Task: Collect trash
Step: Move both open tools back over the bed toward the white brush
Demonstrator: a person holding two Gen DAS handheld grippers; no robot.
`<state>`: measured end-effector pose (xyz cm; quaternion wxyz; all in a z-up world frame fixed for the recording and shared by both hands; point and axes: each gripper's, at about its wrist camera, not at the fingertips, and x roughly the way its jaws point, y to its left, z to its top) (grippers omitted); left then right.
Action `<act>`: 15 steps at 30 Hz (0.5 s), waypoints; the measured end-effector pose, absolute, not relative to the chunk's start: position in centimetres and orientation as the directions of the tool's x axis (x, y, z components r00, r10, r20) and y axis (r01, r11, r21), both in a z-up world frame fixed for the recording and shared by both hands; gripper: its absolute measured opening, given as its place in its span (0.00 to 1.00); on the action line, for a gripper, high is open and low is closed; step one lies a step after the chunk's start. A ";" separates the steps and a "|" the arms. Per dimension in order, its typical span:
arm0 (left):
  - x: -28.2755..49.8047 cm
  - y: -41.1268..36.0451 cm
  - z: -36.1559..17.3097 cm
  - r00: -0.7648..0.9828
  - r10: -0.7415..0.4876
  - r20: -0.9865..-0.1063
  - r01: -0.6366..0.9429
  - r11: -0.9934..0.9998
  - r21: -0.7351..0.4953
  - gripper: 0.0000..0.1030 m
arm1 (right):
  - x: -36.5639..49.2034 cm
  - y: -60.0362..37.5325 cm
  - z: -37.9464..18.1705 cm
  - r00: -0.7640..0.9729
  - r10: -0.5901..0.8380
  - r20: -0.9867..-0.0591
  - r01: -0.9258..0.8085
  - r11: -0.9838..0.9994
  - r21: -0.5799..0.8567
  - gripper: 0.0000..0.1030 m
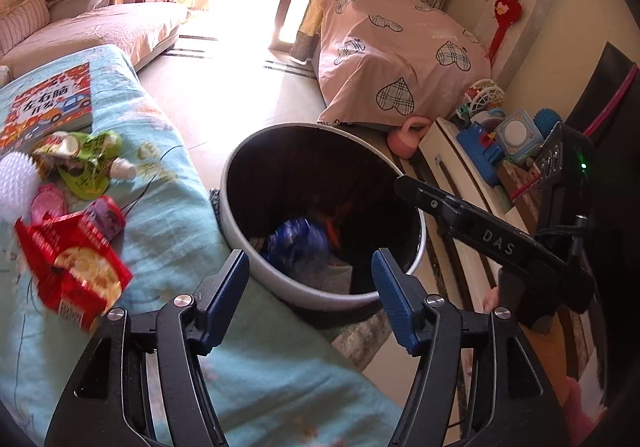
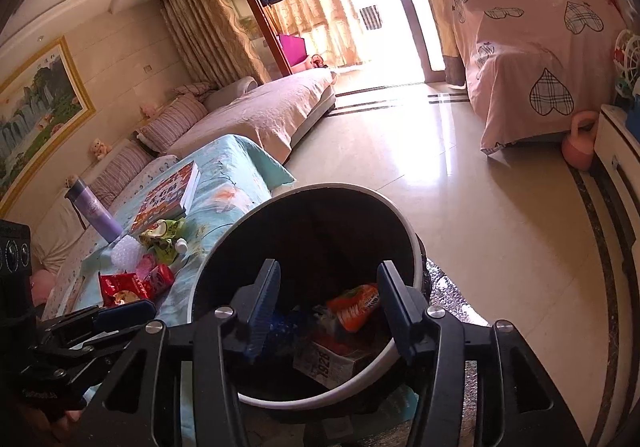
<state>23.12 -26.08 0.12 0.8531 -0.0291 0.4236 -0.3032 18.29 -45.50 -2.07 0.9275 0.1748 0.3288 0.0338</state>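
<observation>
A round bin with a white rim stands on the floor beside a low table under a light blue cloth. My left gripper is open over the bin's near edge, nothing between its pads. My right gripper is open above the bin as well, also empty. Inside lie a blurred blue wrapper, an orange packet and a printed box. On the cloth lie a red packet, a green pouch and a purple wrapper.
A book, a white bubbly ball and a purple bottle share the table. A sofa stands behind it. A pink-covered piece of furniture, a pink kettlebell and a toy-laden cabinet line the right.
</observation>
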 end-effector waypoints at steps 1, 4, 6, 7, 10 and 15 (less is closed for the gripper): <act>22.7 -25.5 0.0 0.458 -0.544 -0.703 0.488 0.815 -0.313 0.63 | 18.0 -45.4 -2.0 0.784 0.180 -0.594 0.049 0.936 0.349 0.52; 21.4 -23.6 -0.3 0.463 -0.546 -0.698 0.468 0.820 -0.330 0.63 | 17.1 -44.4 -1.7 0.792 0.187 -0.582 0.038 0.935 0.352 0.61; 20.5 -21.9 -0.6 0.476 -0.537 -0.696 0.445 0.830 -0.336 0.63 | 16.7 -43.7 -1.5 0.793 0.195 -0.577 0.027 0.935 0.354 0.63; 20.2 -21.1 -0.7 0.484 -0.533 -0.694 0.432 0.835 -0.341 0.63 | 16.5 -43.2 -1.5 0.792 0.199 -0.577 0.022 0.936 0.352 0.63; 19.7 -18.7 -0.9 0.496 -0.522 -0.694 0.394 0.847 -0.357 0.63 | 15.6 -41.5 -1.7 0.788 0.213 -0.578 0.003 0.937 0.349 0.65; 19.0 -14.1 -1.4 0.538 -0.481 -0.692 0.312 0.876 -0.367 0.63 | 14.8 -38.5 -1.9 0.773 0.251 -0.583 -0.035 0.934 0.356 0.73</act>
